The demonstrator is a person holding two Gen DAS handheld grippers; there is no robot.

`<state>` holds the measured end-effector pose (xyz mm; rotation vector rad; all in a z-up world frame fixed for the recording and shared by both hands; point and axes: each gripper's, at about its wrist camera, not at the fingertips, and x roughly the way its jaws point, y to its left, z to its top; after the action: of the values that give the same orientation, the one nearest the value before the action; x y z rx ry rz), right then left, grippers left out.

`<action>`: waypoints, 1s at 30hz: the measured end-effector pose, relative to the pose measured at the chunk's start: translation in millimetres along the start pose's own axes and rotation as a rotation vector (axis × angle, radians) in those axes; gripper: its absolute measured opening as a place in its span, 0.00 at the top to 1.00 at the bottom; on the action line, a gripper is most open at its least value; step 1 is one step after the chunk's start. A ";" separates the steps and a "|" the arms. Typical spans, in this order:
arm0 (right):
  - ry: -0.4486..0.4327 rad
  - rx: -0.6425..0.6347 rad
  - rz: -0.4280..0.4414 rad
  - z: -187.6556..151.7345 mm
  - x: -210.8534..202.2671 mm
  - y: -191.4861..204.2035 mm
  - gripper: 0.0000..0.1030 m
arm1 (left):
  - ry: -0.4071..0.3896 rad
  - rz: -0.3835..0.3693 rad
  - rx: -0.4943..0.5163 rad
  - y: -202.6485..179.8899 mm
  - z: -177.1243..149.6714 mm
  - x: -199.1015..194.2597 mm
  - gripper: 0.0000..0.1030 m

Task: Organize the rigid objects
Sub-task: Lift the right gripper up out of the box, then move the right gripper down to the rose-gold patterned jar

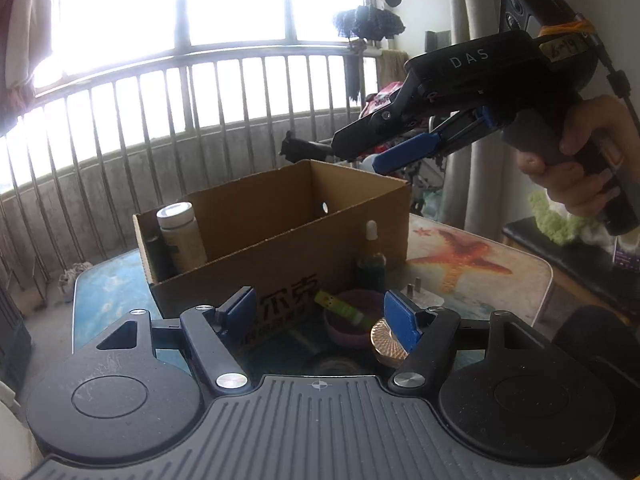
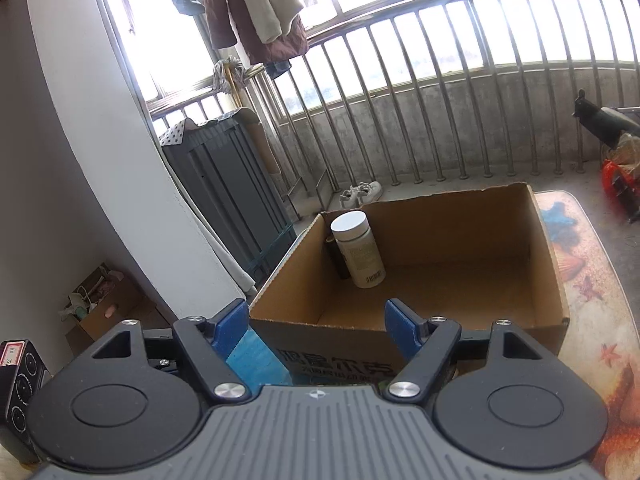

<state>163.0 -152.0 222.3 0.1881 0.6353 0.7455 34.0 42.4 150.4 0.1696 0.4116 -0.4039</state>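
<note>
"DAS" reads in pale letters along the black body of the right gripper (image 1: 384,148), which hangs above the cardboard box (image 1: 280,240), a handwritten tag on its back too small to read; its jaws are spread and hold nothing. The box's near wall carries dark printed Chinese characters, including 尔克. Inside, against the box's far left corner, a white-capped bottle (image 2: 358,250) stands upright, its label print too small to make out, with a dark container (image 2: 336,260) touching it behind. The left gripper (image 1: 320,316) hovers low at the table's near edge, jaws wide apart and empty. Just outside the box's near wall sit a dropper bottle (image 1: 371,258), a pink bowl (image 1: 350,328) holding a green tube (image 1: 340,306), and a bronze lid (image 1: 386,338). The table (image 1: 500,280) wears a starfish print; railings and bright windows ring the balcony.
</note>
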 end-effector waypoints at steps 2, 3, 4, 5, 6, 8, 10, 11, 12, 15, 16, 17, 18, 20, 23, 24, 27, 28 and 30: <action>-0.004 -0.002 -0.012 -20.7 -11.0 -6.6 0.25 | -0.014 -0.025 -0.002 -9.9 -4.3 -7.2 0.31; -0.006 -0.018 -0.019 -30.7 -16.5 -8.5 0.25 | -0.018 -0.041 0.003 -16.3 -9.2 -6.3 0.31; -0.008 -0.043 -0.025 -41.8 -22.6 -10.0 0.25 | -0.017 -0.051 0.006 -20.0 -11.8 -5.4 0.30; -0.010 -0.062 -0.040 -54.4 -28.7 -10.7 0.25 | -0.018 -0.065 0.008 -26.6 -18.4 -4.8 0.27; -0.007 -0.063 -0.052 -64.2 -33.2 -12.2 0.25 | -0.016 -0.077 0.010 -29.7 -20.7 -3.3 0.23; 0.001 -0.042 -0.043 -83.8 -43.1 -18.5 0.25 | -0.006 -0.093 0.022 -37.6 -27.6 2.9 0.22; 0.002 -0.022 -0.048 -96.8 -49.3 -24.8 0.25 | 0.005 -0.104 0.032 -42.3 -32.2 8.7 0.21; 0.000 -0.032 -0.070 -102.7 -53.2 -27.8 0.25 | 0.010 -0.109 0.029 -43.5 -34.1 11.6 0.21; -0.010 -0.040 -0.092 -107.5 -55.6 -28.9 0.25 | 0.015 -0.109 0.020 -44.6 -36.9 15.2 0.21; -0.018 -0.030 -0.120 -125.6 -60.7 -36.0 0.25 | 0.031 -0.123 -0.006 -44.6 -42.9 26.8 0.21; -0.009 -0.017 -0.112 -130.7 -60.6 -39.6 0.25 | 0.036 -0.126 -0.011 -44.6 -44.7 30.6 0.21; 0.005 -0.008 -0.100 -134.3 -59.9 -44.1 0.25 | 0.040 -0.126 -0.013 -44.4 -45.9 34.3 0.21; 0.009 -0.009 -0.098 -136.2 -59.1 -44.8 0.25 | 0.043 -0.125 -0.013 -44.6 -46.5 36.4 0.21; -0.001 -0.014 -0.099 -141.6 -58.6 -45.4 0.25 | 0.043 -0.129 -0.012 -45.4 -48.0 41.1 0.21; 0.002 0.011 -0.084 -150.3 -56.6 -50.4 0.25 | 0.041 -0.131 -0.005 -46.4 -51.0 47.1 0.21; 0.003 0.021 -0.079 -152.6 -56.1 -51.5 0.25 | 0.045 -0.127 -0.004 -46.9 -51.8 48.9 0.21; -0.006 0.035 -0.063 -158.7 -57.7 -53.1 0.25 | 0.048 -0.119 -0.010 -47.5 -54.3 53.6 0.21; -0.005 0.039 -0.058 -159.9 -57.1 -53.8 0.25 | 0.044 -0.119 -0.012 -47.4 -54.7 54.1 0.21; 0.003 0.048 -0.059 -161.3 -54.6 -54.6 0.25 | 0.040 -0.116 -0.016 -47.5 -55.2 55.9 0.21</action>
<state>67.1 -238.6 98.7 0.2117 0.6598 0.6742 41.7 -6.8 73.3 0.1389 0.4653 -0.5120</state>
